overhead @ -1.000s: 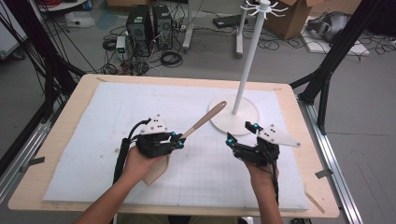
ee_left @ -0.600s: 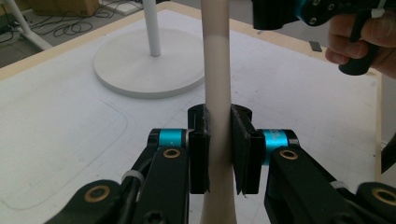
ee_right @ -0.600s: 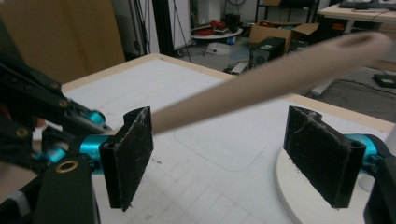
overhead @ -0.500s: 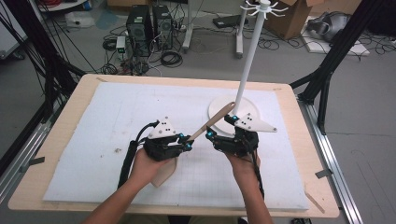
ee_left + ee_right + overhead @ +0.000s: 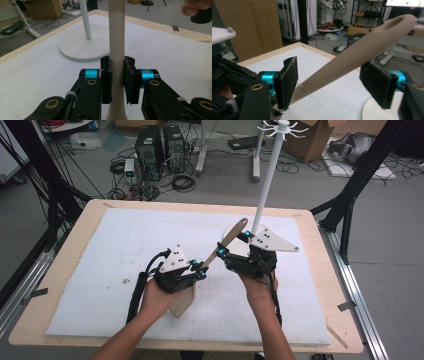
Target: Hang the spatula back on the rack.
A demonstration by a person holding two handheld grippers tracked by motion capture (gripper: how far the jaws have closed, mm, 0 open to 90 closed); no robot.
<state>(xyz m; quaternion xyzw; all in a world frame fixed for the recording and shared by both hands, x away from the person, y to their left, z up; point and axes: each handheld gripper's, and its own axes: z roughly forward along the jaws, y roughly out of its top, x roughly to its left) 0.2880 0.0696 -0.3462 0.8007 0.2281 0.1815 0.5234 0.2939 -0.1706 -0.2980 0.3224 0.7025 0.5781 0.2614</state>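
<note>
Currently left gripper (image 5: 199, 270) clamps spatula (image 5: 227, 242) low on handle, near table (image 5: 65, 270) middle, handle angled up toward stand (image 5: 262, 185). Right gripper (image 5: 232, 245) spread wide around upper handle, not gripping. Risk: off-centre closing shoves handle sideways, twisting it in left jaws; tip could knock stand.

Both your grippers sit at frame centre in the high view, forearms entering from the bottom edge.

Your left gripper (image 5: 199, 270), lower centre-left, has its jaws clamped tight on a wooden spatula handle (image 5: 117, 45). Your right gripper (image 5: 232, 244), just right of centre, has its jaws spread wide to either side of that handle, one pad (image 5: 288, 81) against it, the other apart.
</note>
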